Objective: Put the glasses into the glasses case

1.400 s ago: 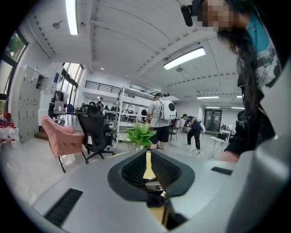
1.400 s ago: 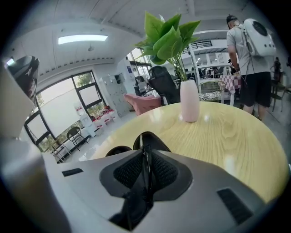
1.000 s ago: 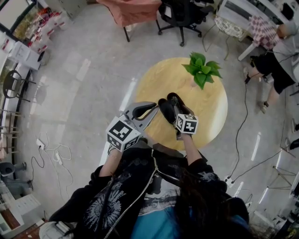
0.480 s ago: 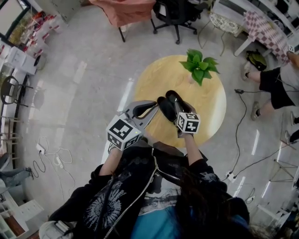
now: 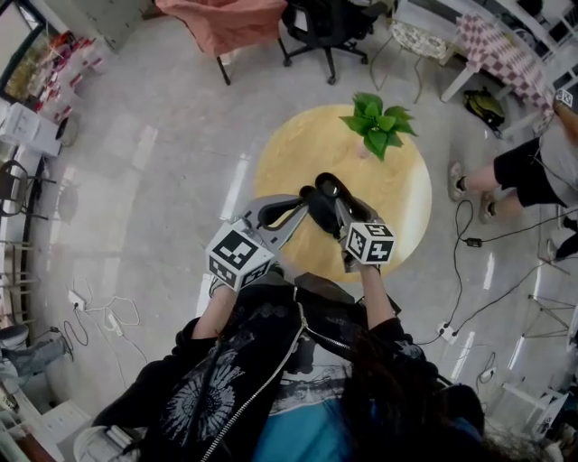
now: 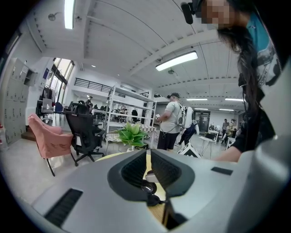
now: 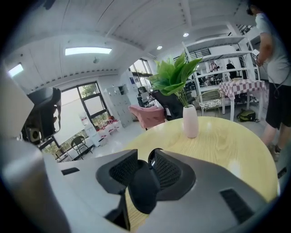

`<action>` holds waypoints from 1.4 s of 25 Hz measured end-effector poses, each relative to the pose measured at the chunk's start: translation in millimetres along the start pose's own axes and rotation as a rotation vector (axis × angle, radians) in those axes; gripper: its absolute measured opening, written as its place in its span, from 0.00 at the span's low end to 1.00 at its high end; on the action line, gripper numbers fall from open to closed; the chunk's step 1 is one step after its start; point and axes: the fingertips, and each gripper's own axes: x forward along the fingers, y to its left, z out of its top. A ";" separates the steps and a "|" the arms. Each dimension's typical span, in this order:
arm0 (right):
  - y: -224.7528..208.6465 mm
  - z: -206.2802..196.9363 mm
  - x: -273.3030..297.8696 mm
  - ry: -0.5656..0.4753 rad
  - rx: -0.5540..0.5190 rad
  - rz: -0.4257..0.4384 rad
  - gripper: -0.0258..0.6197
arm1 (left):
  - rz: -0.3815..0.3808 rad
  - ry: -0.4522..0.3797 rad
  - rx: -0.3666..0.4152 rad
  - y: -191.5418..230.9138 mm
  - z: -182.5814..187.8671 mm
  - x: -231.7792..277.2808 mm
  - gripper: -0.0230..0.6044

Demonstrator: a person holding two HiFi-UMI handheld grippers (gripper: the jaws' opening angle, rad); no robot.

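Both grippers hover over the round yellow table [image 5: 397,207]. My left gripper [image 5: 298,206] is shut on the glasses [image 6: 148,187]; a dark frame and one lens show between its jaws in the left gripper view. The right gripper [image 5: 332,209] is shut on the black glasses case [image 5: 321,200], which stands open as two dark oval halves. In the right gripper view the case [image 7: 143,189] fills the gap between the jaws. The left gripper's tips touch or nearly touch the case; the glasses are hidden in the head view.
A green plant in a white vase [image 5: 375,126] stands at the table's far side, also as the vase [image 7: 190,120]. An office chair [image 5: 316,23] and a pink chair [image 5: 239,18] stand beyond. A person [image 5: 533,162] is at the right, with cables [image 5: 470,244] on the floor.
The right gripper with the open case has drifted slightly left, closer to the left gripper's tips. The person at the right has moved.
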 end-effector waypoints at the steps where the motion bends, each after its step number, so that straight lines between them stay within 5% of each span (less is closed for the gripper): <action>1: 3.6 3.8 -4.6 -0.009 0.012 0.008 0.23 | -0.007 -0.001 0.000 -0.2 -0.2 -0.5 0.09; 15: 82.7 40.7 -63.3 -0.162 0.057 0.032 0.20 | -0.144 -0.002 -0.004 0.5 -11.5 -30.8 0.09; 25: 134.6 23.4 -90.9 -0.232 0.110 -0.040 0.19 | -0.290 0.014 0.009 -9.1 -26.9 -61.2 0.09; 35: 151.3 13.2 -112.5 -0.239 0.103 -0.062 0.17 | -0.346 0.019 -0.010 -24.4 -37.4 -65.0 0.09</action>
